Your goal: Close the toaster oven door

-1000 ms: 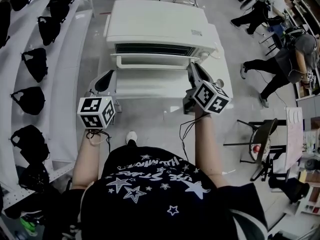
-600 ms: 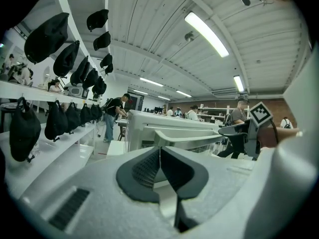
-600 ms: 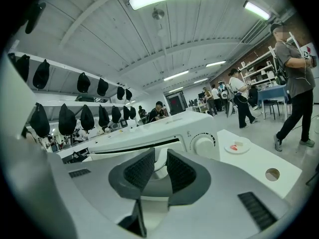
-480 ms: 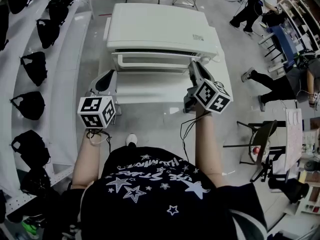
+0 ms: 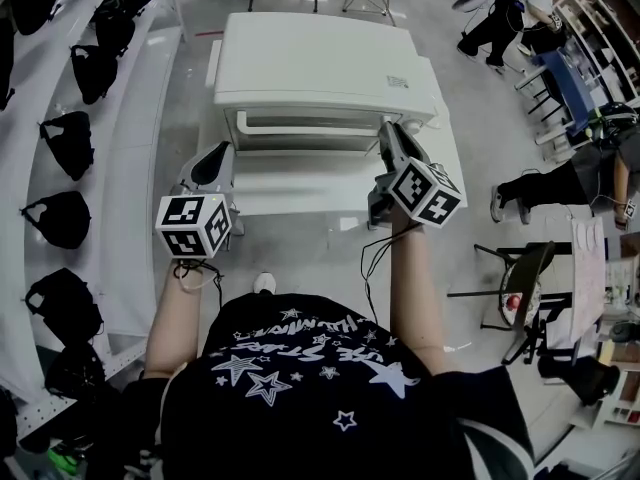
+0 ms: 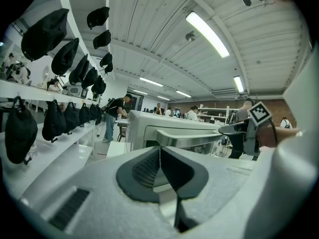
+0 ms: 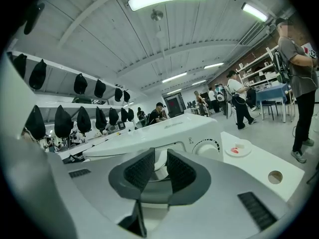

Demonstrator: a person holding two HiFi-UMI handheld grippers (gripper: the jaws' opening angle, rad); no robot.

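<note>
Upper centre, white metal toaster oven [image 5: 320, 63], door [image 5: 300, 128] almost shut; right gripper [image 5: 388, 135], jaws narrowly apart, empty, likely pushes it home; left gripper [image 5: 221, 154] closed, empty.

toaster oven [image 5: 320, 63] fills table [image 5: 300, 193] rear; bare front strip free.

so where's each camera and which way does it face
Head view: on the person's head, looking steeply down at the toaster oven; forearms, torso show.
Left gripper view: on left gripper, facing oven door; own fingers show.
Right gripper view: on right gripper, facing oven dial; own fingers show.
Both gripper views share the toaster oven.
</note>
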